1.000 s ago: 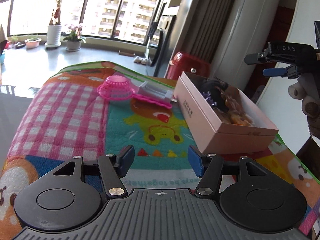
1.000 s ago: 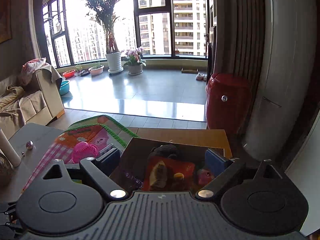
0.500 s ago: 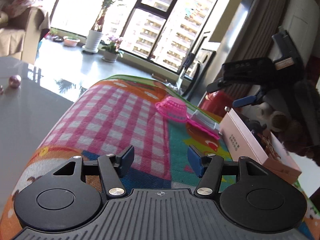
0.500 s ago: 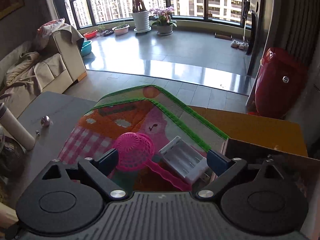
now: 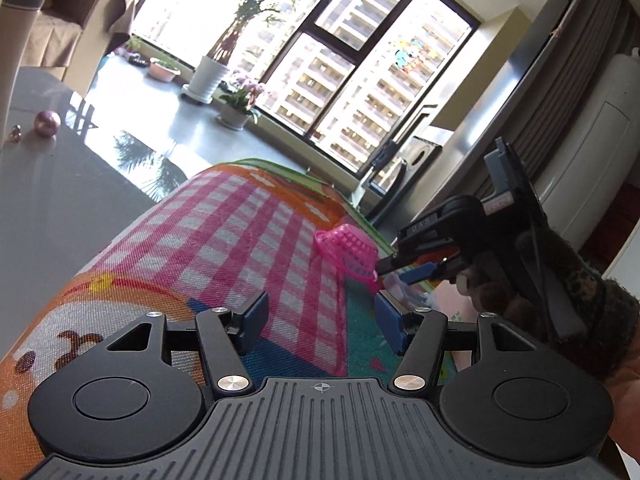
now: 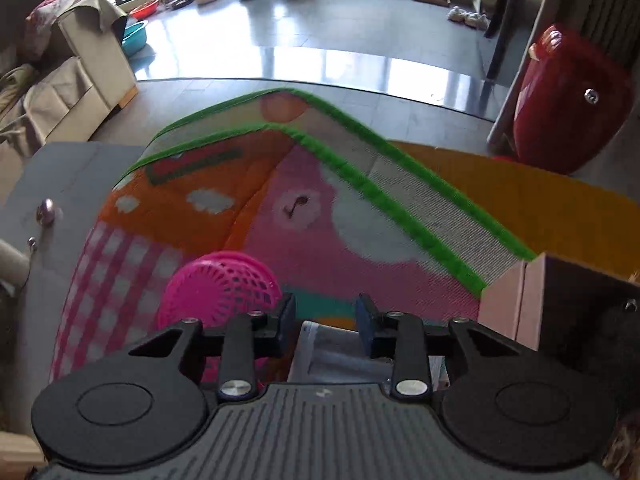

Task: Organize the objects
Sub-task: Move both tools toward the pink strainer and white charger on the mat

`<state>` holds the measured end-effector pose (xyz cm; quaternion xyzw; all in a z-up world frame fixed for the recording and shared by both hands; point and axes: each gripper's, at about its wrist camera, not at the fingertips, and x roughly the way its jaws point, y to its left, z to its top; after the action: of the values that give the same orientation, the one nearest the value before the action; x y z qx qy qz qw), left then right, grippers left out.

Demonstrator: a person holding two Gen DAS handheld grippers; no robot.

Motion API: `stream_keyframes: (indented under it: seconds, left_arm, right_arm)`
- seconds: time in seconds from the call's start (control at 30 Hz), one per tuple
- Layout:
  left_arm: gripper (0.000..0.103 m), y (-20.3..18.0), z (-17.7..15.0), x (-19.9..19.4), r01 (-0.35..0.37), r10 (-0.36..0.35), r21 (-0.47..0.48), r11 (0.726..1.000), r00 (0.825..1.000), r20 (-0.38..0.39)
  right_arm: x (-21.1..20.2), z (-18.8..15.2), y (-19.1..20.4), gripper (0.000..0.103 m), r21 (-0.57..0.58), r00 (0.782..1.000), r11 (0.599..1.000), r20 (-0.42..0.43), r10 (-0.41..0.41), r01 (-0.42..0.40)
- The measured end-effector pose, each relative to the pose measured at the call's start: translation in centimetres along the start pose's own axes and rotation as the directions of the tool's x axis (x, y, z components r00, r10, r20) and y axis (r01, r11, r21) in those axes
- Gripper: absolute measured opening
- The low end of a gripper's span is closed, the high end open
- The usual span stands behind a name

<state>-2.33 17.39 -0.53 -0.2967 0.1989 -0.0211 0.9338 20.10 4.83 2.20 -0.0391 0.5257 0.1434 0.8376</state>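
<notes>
Closing right gripper (image 6: 325, 316) jaws, wide a second ago, now narrow around clear case (image 6: 340, 354) lying between them beside pink strainer (image 6: 218, 288); contact unclear. Left gripper (image 5: 320, 322) half open, empty. Likely pickup toward box (image 6: 516, 300).

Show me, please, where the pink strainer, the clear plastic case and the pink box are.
pink strainer (image 6: 218, 288): right wrist view, on its mesh dome.
clear plastic case (image 6: 340, 354): right wrist view, on its top face.
pink box (image 6: 506, 304): right wrist view, on its outer wall.
</notes>
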Motion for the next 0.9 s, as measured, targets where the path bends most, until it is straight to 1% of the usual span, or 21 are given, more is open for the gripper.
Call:
stream_keyframes:
  seconds: [0.13,0.2,0.27,0.33,0.4,0.43,0.5,0.53,0.6,0.67,0.7,0.77,0.8,0.83,0.9]
  left_arm:
    - [0.063,0.0,-0.1,-0.4,-0.004,0.004,-0.002,1.000,1.000,-0.003]
    - [0.063,-0.1,-0.1,-0.4,-0.007,0.007,0.000,1.000,1.000,-0.011]
    - [0.063,-0.2,0.0,-0.1,-0.015,0.016,0.003,1.000,0.999,-0.031]
    - [0.064,-0.9,0.1,0.2,-0.033,0.035,0.040,0.999,0.998,-0.052]
    - [0.063,-2.7,0.4,0.8,-0.055,0.066,0.123,0.991,0.994,-0.086]
    - [0.064,-3.6,0.5,1.1,-0.053,0.068,0.157,0.986,0.993,-0.097]
    - [0.064,-5.5,0.7,1.8,-0.027,0.051,0.217,0.976,0.993,-0.106]
    - [0.064,-6.4,0.9,2.1,-0.015,0.042,0.244,0.970,0.994,-0.103]
    - [0.064,-8.1,1.4,3.0,-0.029,0.054,0.279,0.960,0.995,-0.082]
    - [0.064,-8.5,2.0,3.1,-0.050,0.071,0.267,0.962,0.995,-0.069]
    - [0.064,-8.6,2.4,3.2,-0.059,0.079,0.261,0.963,0.995,-0.064]
    - [0.064,-8.3,3.0,3.2,-0.097,0.118,0.274,0.957,0.991,-0.062]
    - [0.064,-8.0,3.2,3.1,-0.117,0.142,0.283,0.952,0.988,-0.067]
    - [0.064,-7.6,3.3,3.0,-0.133,0.160,0.285,0.949,0.984,-0.074]
    - [0.064,-6.8,3.5,2.8,-0.144,0.175,0.272,0.951,0.980,-0.092]
  right_arm:
    - [-2.5,-5.0,1.9,0.032,-0.086,0.996,0.992,-0.025,0.090,-0.092]
    - [-3.9,-7.7,2.2,0.032,-0.100,0.989,0.984,-0.043,0.143,-0.147]
    - [-5.2,-10.1,2.1,0.033,-0.112,0.983,0.977,-0.050,0.178,-0.183]
    - [-6.7,-12.8,2.1,0.033,-0.156,0.983,0.971,-0.030,0.179,-0.181]
    - [-8.3,-15.5,2.2,0.033,-0.216,0.984,0.961,0.006,0.178,-0.172]
    - [-9.1,-16.7,2.1,0.033,-0.246,0.983,0.955,0.034,0.179,-0.166]
    - [-10.8,-19.1,2.0,0.033,-0.317,0.978,0.939,0.115,0.174,-0.130]
    - [-11.5,-19.9,2.1,0.033,-0.348,0.974,0.933,0.159,0.158,-0.095]
    - [-12.2,-20.8,2.5,0.034,-0.389,0.964,0.921,0.240,0.113,-0.011]
    - [-12.0,-20.6,3.2,0.034,-0.398,0.949,0.915,0.307,0.070,0.061]
    - [-11.6,-20.3,3.7,0.034,-0.403,0.938,0.909,0.344,0.043,0.106]
    - [-10.2,-19.3,4.9,0.034,-0.399,0.915,0.895,0.404,-0.025,0.200]
    - [-9.4,-18.7,5.3,0.034,-0.390,0.907,0.890,0.417,-0.060,0.238]
    - [-8.6,-17.9,5.8,0.034,-0.376,0.904,0.888,0.417,-0.094,0.265]
    - [-7.4,-16.7,6.1,0.034,-0.348,0.907,0.893,0.401,-0.132,0.284]
